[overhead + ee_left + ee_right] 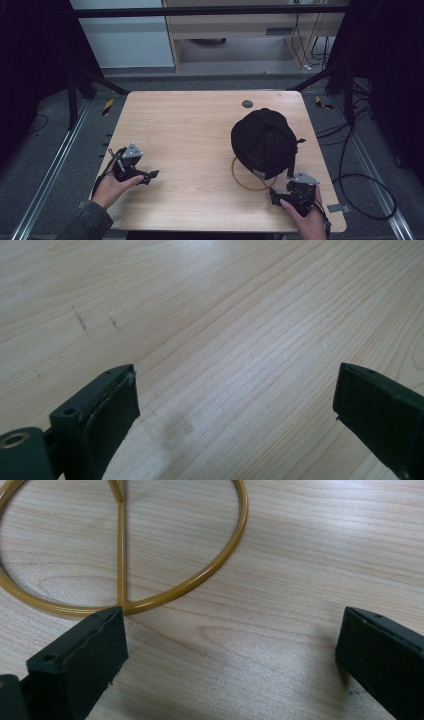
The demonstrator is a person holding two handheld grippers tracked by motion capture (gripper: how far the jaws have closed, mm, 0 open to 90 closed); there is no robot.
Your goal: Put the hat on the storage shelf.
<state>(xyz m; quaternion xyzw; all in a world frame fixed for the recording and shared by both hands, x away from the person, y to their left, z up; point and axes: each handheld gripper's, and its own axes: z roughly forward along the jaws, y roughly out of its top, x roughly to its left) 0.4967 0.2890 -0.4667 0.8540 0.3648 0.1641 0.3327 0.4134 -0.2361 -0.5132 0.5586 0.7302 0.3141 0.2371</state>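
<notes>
A black cap [264,141] sits on a stand at the table's right side, and the stand's gold ring base [243,180] shows beneath its near edge. In the right gripper view that gold ring [210,565] lies on the wood with a thin rod crossing it. My right gripper [278,195] is held at the front right, just short of the cap, jaws wide apart and empty [232,645]. My left gripper [150,176] rests low at the front left, far from the cap, also open over bare wood [235,405].
The wooden table [190,140] has a small grey round plug [247,104] near its far edge. Black cables trail over the floor to the right. Dark frame posts stand at both sides, with metal rails along the floor.
</notes>
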